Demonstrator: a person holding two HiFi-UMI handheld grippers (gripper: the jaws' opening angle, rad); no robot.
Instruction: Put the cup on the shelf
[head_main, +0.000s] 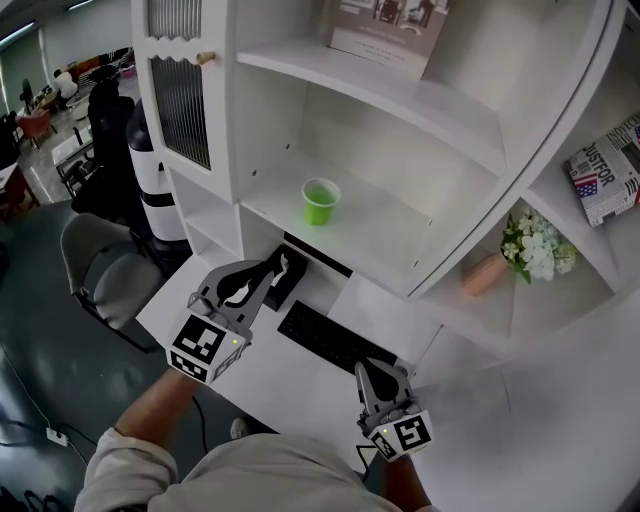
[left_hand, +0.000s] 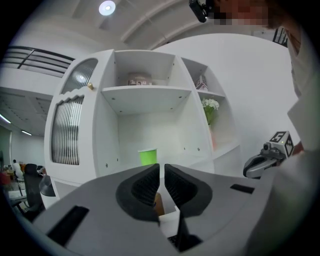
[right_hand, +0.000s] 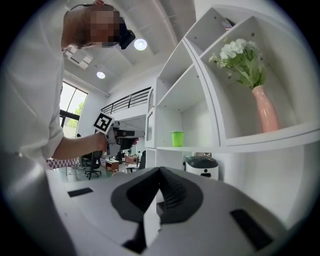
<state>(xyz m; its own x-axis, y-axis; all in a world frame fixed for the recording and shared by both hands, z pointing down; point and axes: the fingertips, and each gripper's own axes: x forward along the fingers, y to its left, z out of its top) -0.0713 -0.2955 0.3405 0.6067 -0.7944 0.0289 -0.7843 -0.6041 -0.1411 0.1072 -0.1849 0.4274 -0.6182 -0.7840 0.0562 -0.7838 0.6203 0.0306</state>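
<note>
We see the green cup (head_main: 320, 201) standing upright on the white shelf (head_main: 400, 235), in the wide middle space, with nothing touching it; in the left gripper view the cup (left_hand: 148, 156) shows just above the jaws, well back from them.

The left hand-held gripper (head_main: 280, 268) is held out flat in front of the person, over the back of the white surface (head_main: 300, 395), pointing at the shelf below the cup; its jaws are pressed almost together, with only a thin slit left, and nothing is pinched in them (left_hand: 162, 172); the arm comes up from the bottom left in a light sleeve (head_main: 130, 465).

The right hand-held gripper (head_main: 367, 370) is closer to the person's body, by the near right end of the black keyboard (head_main: 335, 338), also flat and pointing at the shelf; its jaws (right_hand: 160, 172) are pressed together at the tips and hold nothing.

A pink vase (head_main: 487, 273) with white flowers (head_main: 538, 247) sits in the shelf space to the right.
</note>
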